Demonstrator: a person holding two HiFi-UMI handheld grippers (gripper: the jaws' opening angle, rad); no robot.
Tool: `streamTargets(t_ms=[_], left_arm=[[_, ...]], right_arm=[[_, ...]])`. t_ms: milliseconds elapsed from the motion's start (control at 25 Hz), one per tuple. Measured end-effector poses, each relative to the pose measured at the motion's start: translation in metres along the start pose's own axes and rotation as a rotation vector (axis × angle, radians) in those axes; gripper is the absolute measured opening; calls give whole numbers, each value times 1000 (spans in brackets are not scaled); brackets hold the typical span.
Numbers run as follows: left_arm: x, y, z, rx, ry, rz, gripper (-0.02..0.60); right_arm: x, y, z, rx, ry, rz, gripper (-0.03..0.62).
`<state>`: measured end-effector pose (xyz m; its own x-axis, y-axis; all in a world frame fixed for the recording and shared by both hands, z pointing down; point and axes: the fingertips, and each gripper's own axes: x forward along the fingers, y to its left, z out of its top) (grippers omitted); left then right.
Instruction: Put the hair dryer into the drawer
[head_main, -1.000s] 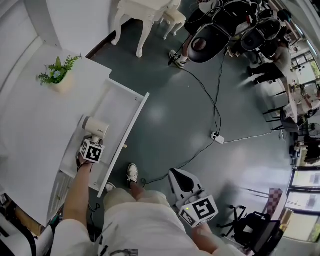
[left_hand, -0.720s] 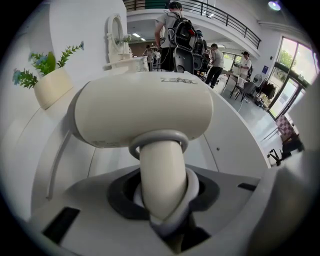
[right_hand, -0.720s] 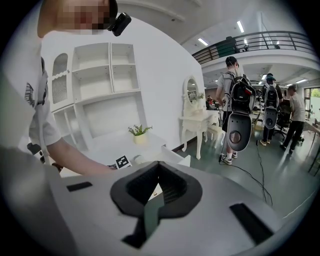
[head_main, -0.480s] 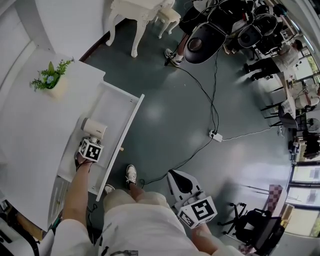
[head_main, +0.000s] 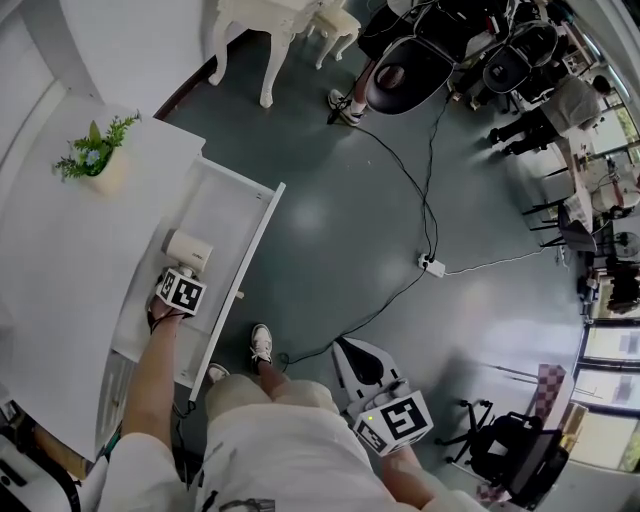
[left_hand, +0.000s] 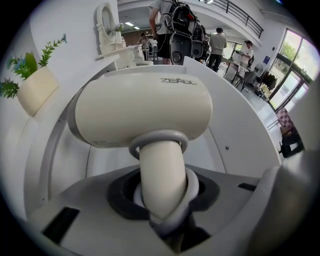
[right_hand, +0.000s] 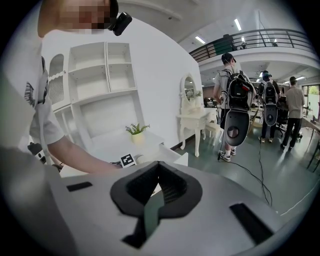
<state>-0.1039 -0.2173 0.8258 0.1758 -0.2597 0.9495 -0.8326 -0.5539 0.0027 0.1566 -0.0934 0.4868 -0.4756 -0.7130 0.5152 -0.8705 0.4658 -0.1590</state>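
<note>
The long white drawer (head_main: 228, 210) of the white cabinet (head_main: 60, 260) stands pulled out over the grey floor (head_main: 330, 240), its front panel with a small knob facing the person. Inside its outline is the cream plastic hair dryer (head_main: 188, 250), with its fat rounded barrel lying crosswise and its handle pointing back at the left gripper (head_main: 186, 272). Whether the barrel rests on the drawer's bottom or hangs just above it cannot be told.

In the left gripper view the hair dryer (left_hand: 145, 112) fills the middle. Its handle runs down from a grey collar into the left gripper (left_hand: 165, 210), whose jaws stand partway closed and clamp that handle, with a loop of pale grey cord wrapped around it. The drawer's (left_hand: 235, 140) white walls curve behind the barrel.

On the cabinet top, past the drawer's far corner, stands a small cream pot (head_main: 105, 172) holding a sprig of green leaves. The same pot (left_hand: 35, 87) appears at the left of the left gripper view, well apart from the dryer.

The right gripper (head_main: 352, 352) hangs by the person's right side, above the floor and away from the cabinet. In its own view the right gripper's (right_hand: 159, 182) dark jaws are pressed together with nothing between them.
</note>
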Motion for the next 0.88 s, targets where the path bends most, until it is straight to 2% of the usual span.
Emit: streamTargets(t_ms=[200, 880], left_arm=[[7, -4, -7, -22, 31, -17, 146], [8, -2, -2, -52, 61, -47, 147]], right_arm=[[-1, -2, -5, 11, 8, 5, 8], [-1, 0, -13, 39, 14, 43, 8]])
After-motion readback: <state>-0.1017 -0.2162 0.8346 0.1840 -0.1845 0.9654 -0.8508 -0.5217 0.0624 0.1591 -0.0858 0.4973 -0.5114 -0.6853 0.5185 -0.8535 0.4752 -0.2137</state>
